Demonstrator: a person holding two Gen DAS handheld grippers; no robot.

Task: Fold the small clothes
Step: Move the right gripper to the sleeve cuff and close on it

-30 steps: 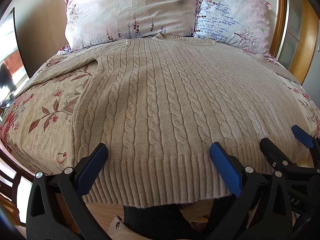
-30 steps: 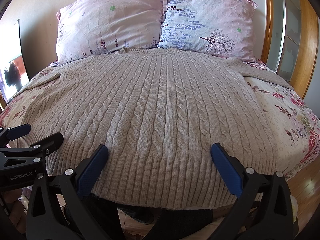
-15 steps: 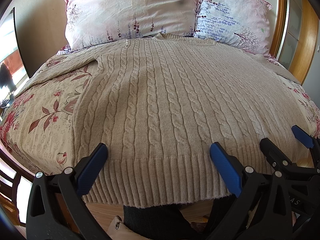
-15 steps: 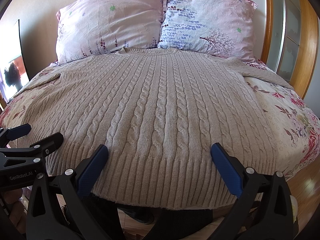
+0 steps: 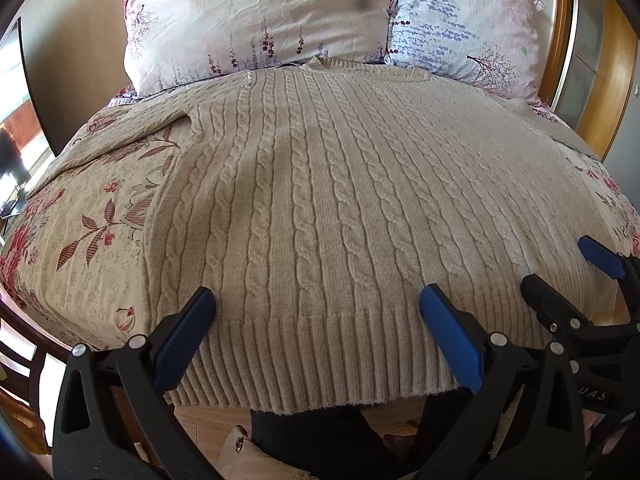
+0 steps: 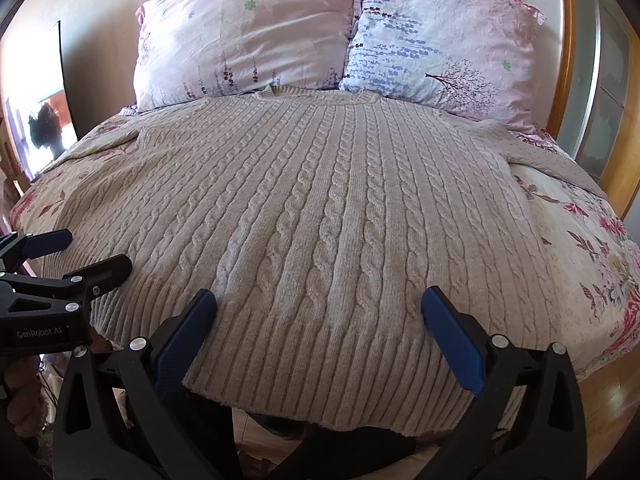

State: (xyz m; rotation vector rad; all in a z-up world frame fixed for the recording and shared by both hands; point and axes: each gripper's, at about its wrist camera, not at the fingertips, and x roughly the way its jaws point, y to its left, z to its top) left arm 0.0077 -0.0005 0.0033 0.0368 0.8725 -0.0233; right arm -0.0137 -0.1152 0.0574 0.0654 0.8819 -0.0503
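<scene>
Sweater (image 5: 340,208) lies flat on the bed (image 5: 80,248), hem overhanging its edge. Your left gripper (image 5: 316,320) and right gripper (image 6: 318,320) have fingers spread, holding nothing; pinch only 1 layer and it drags crooked.

The sweater (image 5: 328,208) hides most of the bed (image 5: 92,248), and its far sleeve ends run out of sight.

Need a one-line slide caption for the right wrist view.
Open right gripper poised over the ribbed hem of a beige cable-knit sweater laid flat on the floral bed.
</scene>
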